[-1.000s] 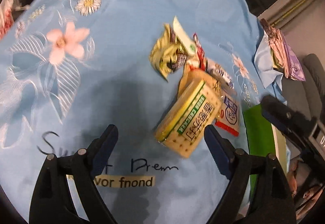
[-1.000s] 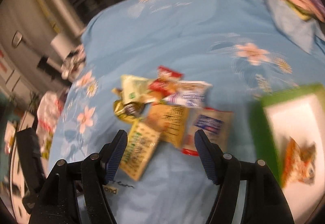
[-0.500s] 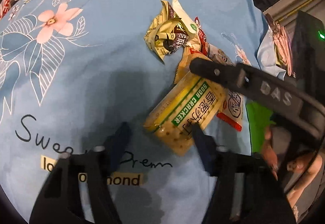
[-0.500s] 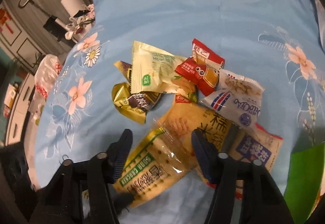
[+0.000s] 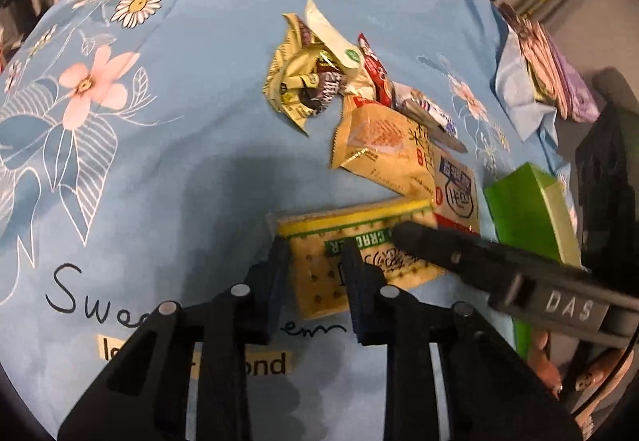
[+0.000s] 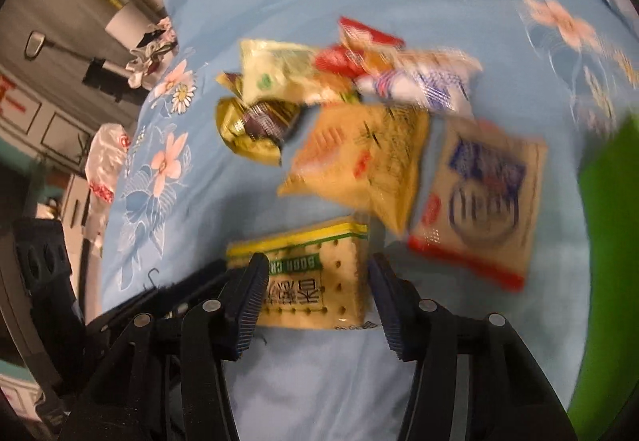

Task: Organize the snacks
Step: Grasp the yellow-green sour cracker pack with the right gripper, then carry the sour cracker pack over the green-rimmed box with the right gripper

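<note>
Cracker pack (image 5: 351, 253): it lies flat on the blue cloth (image 5: 167, 169), at the near edge of the snack pile. Take this pack as your landmark.
Left gripper (image 5: 315, 273): its jaws have just been closing and now stand narrow, pinching the left end of the cracker pack between the pads.
Right gripper (image 6: 315, 305): its jaws have just been closing a little but are half wide, one on each side of the pack's right end. The picture is blurred, so you cannot tell if the pads already touch; I judge they do not press yet.
Other snacks: an orange-yellow bag (image 5: 383, 145) lies just behind the pack, a beige sachet with a red edge (image 5: 455, 193) to its right, and crumpled wrappers (image 5: 303, 81) further behind.
Green box (image 5: 531, 209): right of the pack, near it.
Handling: the pack looks light and fairly stiff, with a smooth film that may slip. The crackers inside are probably fragile.
Where to hold: take it across the short sides near one end, with a gentle squeeze, so that nothing breaks.
</note>
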{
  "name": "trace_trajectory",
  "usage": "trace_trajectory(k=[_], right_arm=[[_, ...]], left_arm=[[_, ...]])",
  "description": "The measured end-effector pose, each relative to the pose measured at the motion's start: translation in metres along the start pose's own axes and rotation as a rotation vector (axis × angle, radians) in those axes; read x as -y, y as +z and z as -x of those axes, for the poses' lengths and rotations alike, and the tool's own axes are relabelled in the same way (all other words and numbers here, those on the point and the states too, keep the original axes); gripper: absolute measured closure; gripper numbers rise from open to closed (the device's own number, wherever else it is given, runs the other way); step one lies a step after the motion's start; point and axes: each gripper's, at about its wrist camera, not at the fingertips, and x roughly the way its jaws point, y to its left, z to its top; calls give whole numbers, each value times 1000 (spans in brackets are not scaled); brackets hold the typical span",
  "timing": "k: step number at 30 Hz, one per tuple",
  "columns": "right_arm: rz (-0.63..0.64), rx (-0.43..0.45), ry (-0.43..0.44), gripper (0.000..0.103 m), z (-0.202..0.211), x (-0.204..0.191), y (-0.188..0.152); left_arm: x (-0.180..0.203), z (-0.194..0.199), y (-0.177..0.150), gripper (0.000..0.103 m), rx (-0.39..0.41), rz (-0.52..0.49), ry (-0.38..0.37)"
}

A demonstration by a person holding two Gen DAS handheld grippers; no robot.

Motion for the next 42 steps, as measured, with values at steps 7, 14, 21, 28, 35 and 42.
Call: trace_trajectory(k=[7,14,21,28,35,42], right_arm=[[-60,13,26,49,-1,6,-16],[29,123,-14,55,28,-19,-18],[55,257,-6,56,71,-24,-18],[-16,386,-18,60,118,11,-22],[-139,497,-62,60,156,62,-36],[-325,575,-94,61,183,123,-54]], left_arm=[[2,-2,-1,79,10,-19,-1],[9,25,1,79,100,-17,3],[40,57,3,79,206,-85,-20],[95,71,11,79,269,-203,-67],[158,48,12,81,240,-340,-113],[215,15,6,82,163,-448,-162]])
